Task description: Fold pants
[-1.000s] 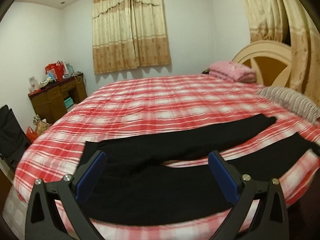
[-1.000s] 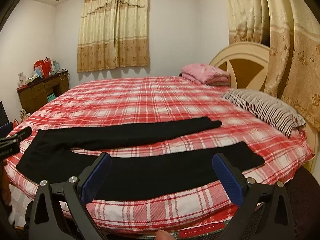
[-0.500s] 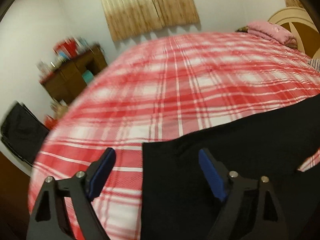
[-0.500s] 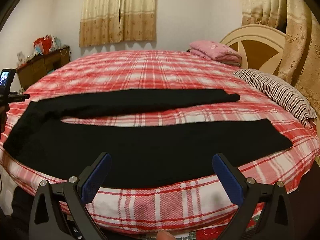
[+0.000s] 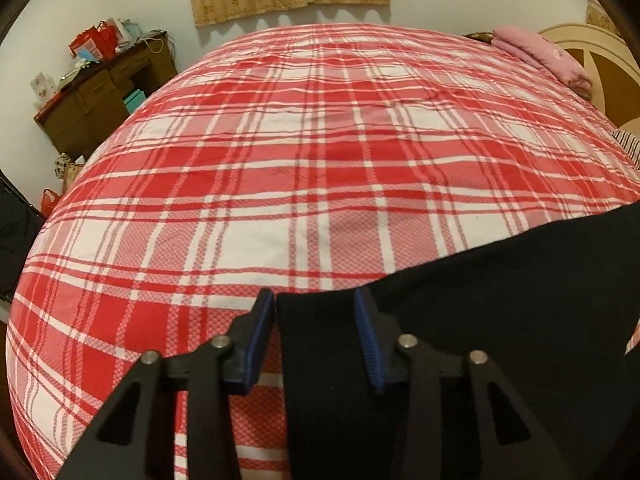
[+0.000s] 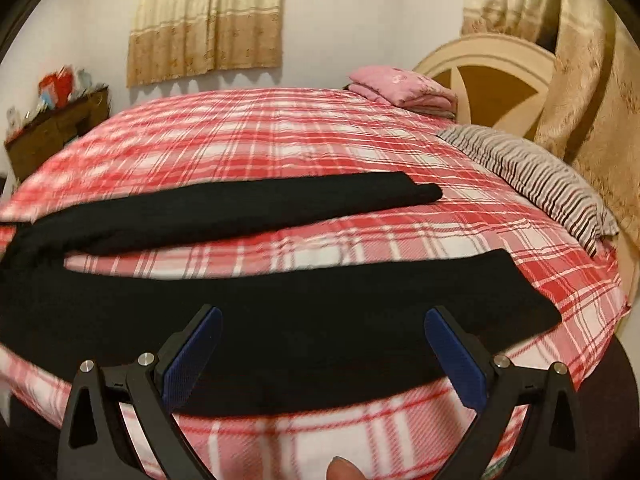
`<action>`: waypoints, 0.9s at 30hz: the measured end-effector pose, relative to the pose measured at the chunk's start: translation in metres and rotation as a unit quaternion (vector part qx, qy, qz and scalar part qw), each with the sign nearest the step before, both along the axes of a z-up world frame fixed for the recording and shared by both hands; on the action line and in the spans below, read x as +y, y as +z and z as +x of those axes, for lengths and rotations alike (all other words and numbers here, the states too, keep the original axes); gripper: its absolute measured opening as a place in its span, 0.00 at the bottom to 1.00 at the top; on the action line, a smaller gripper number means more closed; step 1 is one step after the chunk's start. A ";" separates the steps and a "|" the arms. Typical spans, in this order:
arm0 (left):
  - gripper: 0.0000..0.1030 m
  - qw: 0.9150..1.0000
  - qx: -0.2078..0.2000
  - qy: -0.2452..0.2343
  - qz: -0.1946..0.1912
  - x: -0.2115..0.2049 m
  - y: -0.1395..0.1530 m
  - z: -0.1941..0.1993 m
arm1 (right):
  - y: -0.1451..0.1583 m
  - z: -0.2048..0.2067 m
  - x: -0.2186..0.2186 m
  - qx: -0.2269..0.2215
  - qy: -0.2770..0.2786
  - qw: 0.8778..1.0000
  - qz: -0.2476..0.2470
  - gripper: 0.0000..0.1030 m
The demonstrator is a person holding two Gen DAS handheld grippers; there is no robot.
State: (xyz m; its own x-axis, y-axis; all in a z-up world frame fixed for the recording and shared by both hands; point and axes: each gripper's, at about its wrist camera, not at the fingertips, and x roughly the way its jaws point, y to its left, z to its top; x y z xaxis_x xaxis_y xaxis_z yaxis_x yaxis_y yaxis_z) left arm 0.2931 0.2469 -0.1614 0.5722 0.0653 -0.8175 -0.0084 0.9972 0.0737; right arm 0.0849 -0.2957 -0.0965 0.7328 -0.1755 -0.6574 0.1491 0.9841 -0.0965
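While closing, left gripper jaws astride the pants corner.

Checked bedspread lies open beyond the pants; striped pillow crowds its right edge

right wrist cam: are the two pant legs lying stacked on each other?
No: the black pants lie with legs spread apart, a strip of plaid bedspread showing between them.
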 end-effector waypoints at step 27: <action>0.17 0.998 0.008 -0.007 0.066 -0.003 -0.007 0.016 | -0.012 0.274 -0.202 0.096 -0.063 0.991 0.064 0.76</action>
State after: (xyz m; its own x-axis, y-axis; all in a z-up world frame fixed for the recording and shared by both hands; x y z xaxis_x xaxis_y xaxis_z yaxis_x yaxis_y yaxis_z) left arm 0.3096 0.2437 -0.1685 0.5601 0.1650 -0.8118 0.0073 0.9789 0.2040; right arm 0.3593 -0.4974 -0.1088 0.5692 -0.1635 -0.8058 0.2632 0.9647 -0.0098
